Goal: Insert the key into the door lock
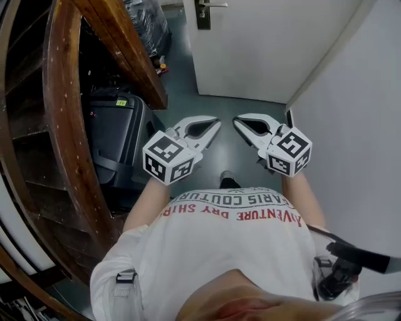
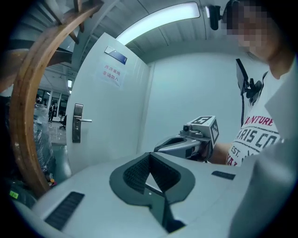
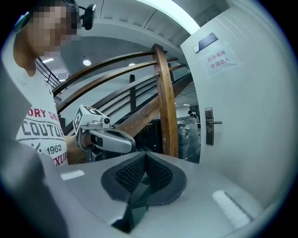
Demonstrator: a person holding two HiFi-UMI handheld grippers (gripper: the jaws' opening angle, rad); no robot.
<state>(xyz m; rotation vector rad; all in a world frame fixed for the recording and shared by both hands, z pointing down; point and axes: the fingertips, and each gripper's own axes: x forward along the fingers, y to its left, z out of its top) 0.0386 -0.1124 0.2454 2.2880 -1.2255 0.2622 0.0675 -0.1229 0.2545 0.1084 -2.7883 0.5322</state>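
Observation:
A white door (image 1: 263, 50) stands ahead. Its metal lock plate with a lever handle (image 1: 203, 12) sits at the top of the head view, and it also shows as the lock plate (image 2: 77, 122) in the left gripper view and the lock plate (image 3: 209, 126) in the right gripper view. My left gripper (image 1: 217, 123) and right gripper (image 1: 237, 120) hang side by side in front of my chest, well short of the door and pointing toward it. Both are shut with nothing between the pads. No key shows in any view.
A curved wooden stair rail (image 1: 69, 125) and steps fill the left. A black suitcase (image 1: 119, 141) stands under them, with a plastic-wrapped bundle (image 1: 147, 22) behind it. A white wall (image 1: 363, 125) closes the right. A small paper sign (image 2: 111, 74) is on the door.

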